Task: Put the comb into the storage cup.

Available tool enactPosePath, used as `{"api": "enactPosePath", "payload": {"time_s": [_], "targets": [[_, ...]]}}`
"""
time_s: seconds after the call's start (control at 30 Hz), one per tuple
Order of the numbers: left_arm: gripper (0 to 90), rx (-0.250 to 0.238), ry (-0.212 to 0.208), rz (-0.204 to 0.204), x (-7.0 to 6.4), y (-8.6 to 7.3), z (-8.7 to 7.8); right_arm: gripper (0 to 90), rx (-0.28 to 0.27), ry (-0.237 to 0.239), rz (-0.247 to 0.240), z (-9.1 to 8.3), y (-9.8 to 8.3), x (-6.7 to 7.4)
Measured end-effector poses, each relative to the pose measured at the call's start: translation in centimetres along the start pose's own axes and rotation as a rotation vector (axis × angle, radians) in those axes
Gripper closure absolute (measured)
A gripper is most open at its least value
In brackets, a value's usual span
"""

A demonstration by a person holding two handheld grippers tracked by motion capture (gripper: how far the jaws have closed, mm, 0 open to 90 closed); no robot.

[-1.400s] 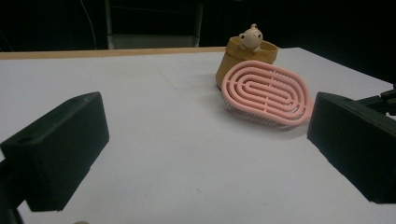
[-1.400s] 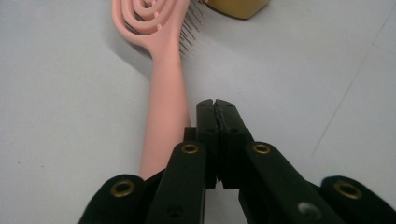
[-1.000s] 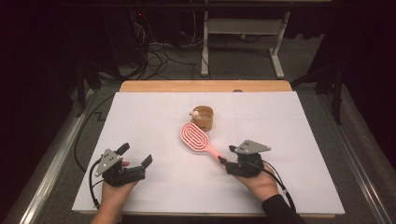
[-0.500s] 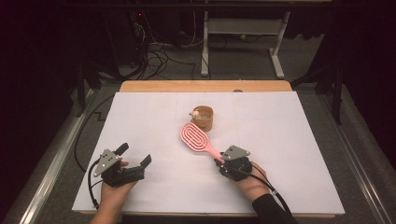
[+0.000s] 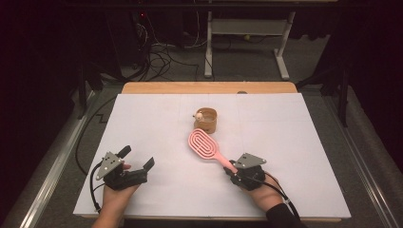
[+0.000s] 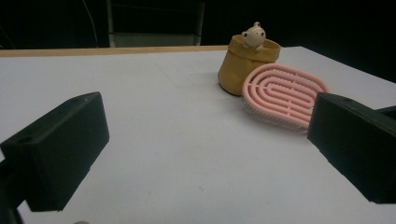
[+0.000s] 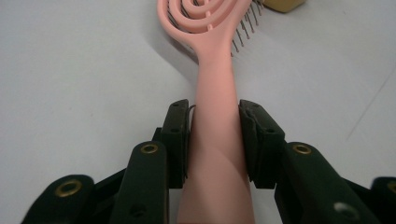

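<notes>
the right gripper is clamped on the handle of the pink hairbrush; both pads press its sides, having just closed on it. the brush lies on the white surface near its middle, head toward the far edge, just beside the yellow cup. the left gripper rests near the near-left corner, jaws apart, nothing between them.

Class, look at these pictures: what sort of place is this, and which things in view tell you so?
Probably a lab or workshop set up for recording, not a home. A table covered in plain white sheeting stands in a dark room, loose cables lie on the floor behind it, and a metal desk frame stands farther back.
</notes>
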State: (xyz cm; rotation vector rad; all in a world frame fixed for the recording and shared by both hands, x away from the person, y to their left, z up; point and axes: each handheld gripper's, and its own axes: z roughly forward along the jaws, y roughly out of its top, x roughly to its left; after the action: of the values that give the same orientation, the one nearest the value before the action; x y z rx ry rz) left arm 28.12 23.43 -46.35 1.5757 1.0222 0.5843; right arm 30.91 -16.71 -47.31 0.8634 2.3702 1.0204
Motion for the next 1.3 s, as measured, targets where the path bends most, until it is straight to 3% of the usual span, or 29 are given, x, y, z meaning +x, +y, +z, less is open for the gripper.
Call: {"api": "enactPosePath", "payload": {"time_s": [0.17, 0.37, 0.5, 0.57, 1.0, 1.3], "targets": [[0.0, 0.009, 0.004, 0.026, -0.4, 0.0, 0.2, 66.1, 0.002, 0.01, 0.003, -1.7, -1.3, 0.1], [0.0, 0.012, 0.005, 0.026, -0.4, 0.0, 0.3, 66.1, 0.014, 0.011, 0.014, -3.5, -2.7, 0.4], [0.0, 0.012, 0.003, 0.021, -0.4, 0.0, 0.4, 64.4, 0.019, 0.009, 0.014, -3.7, -2.9, 0.3], [0.0, 0.01, 0.003, 0.02, -0.4, 0.0, 0.3, 46.7, 0.035, 0.012, 0.027, -3.7, -2.6, 0.2], [0.0, 0.005, -0.004, 0.013, 0.0, 0.1, 0.0, 0.2, 0.059, 0.024, 0.114, -2.6, 1.4, -1.7], [0.0, -0.005, -0.006, 0.003, 0.2, 0.1, -0.1, 0.2, 0.057, 0.022, 0.149, 0.0, 4.7, -2.2]]}}
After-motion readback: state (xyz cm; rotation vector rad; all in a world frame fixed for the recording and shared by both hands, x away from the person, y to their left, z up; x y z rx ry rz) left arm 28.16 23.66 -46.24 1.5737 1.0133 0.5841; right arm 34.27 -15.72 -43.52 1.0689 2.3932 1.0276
